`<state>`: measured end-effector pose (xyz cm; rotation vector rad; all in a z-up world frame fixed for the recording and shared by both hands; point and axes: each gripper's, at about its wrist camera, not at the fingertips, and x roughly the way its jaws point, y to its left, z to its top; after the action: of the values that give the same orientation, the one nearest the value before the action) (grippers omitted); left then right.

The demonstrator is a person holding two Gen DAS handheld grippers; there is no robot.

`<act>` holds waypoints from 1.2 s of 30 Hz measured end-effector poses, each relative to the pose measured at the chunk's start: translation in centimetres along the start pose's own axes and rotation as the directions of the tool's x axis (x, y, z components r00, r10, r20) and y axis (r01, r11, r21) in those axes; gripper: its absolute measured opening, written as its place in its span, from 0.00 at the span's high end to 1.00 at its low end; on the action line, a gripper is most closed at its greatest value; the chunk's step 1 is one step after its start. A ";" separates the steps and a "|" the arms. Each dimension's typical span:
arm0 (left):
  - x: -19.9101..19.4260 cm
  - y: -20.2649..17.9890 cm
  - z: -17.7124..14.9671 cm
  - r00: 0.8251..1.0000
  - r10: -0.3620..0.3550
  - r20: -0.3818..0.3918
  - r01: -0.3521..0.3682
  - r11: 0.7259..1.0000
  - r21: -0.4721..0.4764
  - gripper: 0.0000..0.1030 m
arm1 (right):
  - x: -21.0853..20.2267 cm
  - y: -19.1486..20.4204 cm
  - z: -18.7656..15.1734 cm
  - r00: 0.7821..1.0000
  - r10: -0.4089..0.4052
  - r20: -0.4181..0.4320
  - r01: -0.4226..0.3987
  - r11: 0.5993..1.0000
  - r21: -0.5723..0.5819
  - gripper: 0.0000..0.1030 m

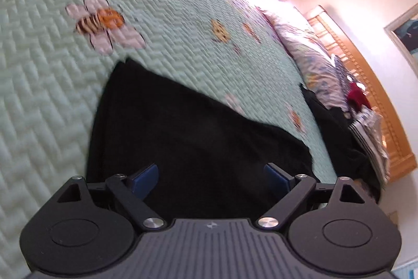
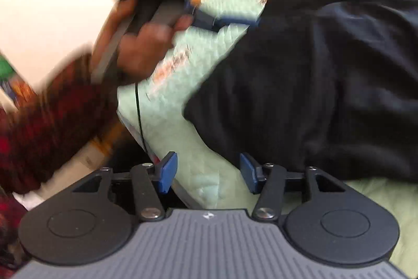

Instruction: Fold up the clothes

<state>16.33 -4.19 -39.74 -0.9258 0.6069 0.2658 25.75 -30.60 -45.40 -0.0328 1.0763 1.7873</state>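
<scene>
Black garment point(image 1: 198, 127) lying on the mint quilt point(image 1: 52, 96), near its edge — a compact, roughly squared slab, apparently folded at least once already. Left gripper point(image 1: 211, 179) spread wide above it, nothing between the pads. Right gripper point(image 2: 206, 173) parted beside the cloth's edge, gripping nothing. Probably a final fold or stacking left — more clothes heaped point(image 1: 365, 106) by the headboard.

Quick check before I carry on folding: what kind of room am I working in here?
Most likely a bedroom. The black garment lies on a bed with a quilted mint bedspread printed with bees, a pillow sits at its head, and a wooden headboard stands behind.
</scene>
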 end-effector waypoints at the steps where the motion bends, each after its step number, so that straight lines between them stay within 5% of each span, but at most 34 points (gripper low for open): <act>1: -0.3 -0.4 -1.2 1.000 -0.014 -0.014 0.014 1.000 0.006 0.12 | -1.0 -0.1 0.1 0.999 0.035 0.036 -0.036 0.999 0.015 0.46; 5: -0.2 -1.0 -4.8 0.996 0.084 -0.034 -0.080 0.991 0.104 0.12 | -4.5 -1.5 1.0 0.984 0.025 0.176 -0.036 0.997 0.062 0.43; 7: 0.2 -0.1 -5.8 0.990 0.140 -0.030 -0.136 0.985 0.107 0.14 | -4.7 -3.7 1.2 0.983 -0.084 0.164 0.057 0.985 0.163 0.42; 8: 0.0 0.2 -5.9 0.992 0.127 -0.018 -0.125 0.987 0.097 0.14 | -4.4 -4.8 1.3 0.978 -0.158 0.137 0.129 0.971 0.204 0.43; 9: -0.2 0.5 -6.0 0.993 0.117 -0.010 -0.116 0.990 0.085 0.14 | -4.9 -5.3 1.0 0.973 -0.175 0.149 0.137 0.963 0.232 0.60; 12: -0.8 0.5 -5.7 0.993 0.121 -0.007 -0.120 0.991 0.066 0.14 | -6.8 -6.3 0.5 0.956 -0.193 0.220 0.122 0.946 0.300 0.56; 16: -1.4 -0.1 -5.7 0.992 0.129 -0.004 -0.129 0.990 0.056 0.13 | -12.4 -7.0 -1.0 0.868 -0.283 0.408 0.113 0.912 0.393 0.47; 19: -1.4 -1.0 -5.9 0.995 0.098 -0.002 -0.097 0.992 0.078 0.10 | -16.3 -9.0 -2.4 0.762 -0.447 0.469 0.160 0.831 0.532 0.38; 21: -0.9 -1.3 -6.1 0.992 0.129 -0.001 -0.128 0.987 0.101 0.09 | -17.9 -10.8 -3.0 0.714 -0.524 0.464 0.174 0.775 0.608 0.34; 24: -0.3 -0.8 -6.5 0.990 0.143 -0.013 -0.142 0.986 0.084 0.09 | -18.0 -13.8 -3.6 0.677 -0.566 0.470 0.127 0.720 0.683 0.33; 27: -0.2 -0.7 -6.3 0.990 0.140 -0.019 -0.138 0.987 0.079 0.09 | -20.0 -17.0 -4.5 0.682 -0.552 0.480 0.067 0.700 0.711 0.33; 32: 0.0 -0.6 -6.0 0.990 0.138 -0.028 -0.136 0.988 0.075 0.07 | -18.3 -18.8 -2.7 0.655 -0.556 0.512 0.023 0.691 0.722 0.32; 36: 0.1 -0.8 -6.1 0.987 0.155 -0.030 -0.151 0.984 0.095 0.07 | -17.9 -18.3 -2.0 0.666 -0.535 0.520 0.029 0.715 0.698 0.31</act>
<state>14.52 -9.60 -41.99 -0.7972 0.7207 0.3557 47.54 -43.32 -50.03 0.7979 0.9684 0.8785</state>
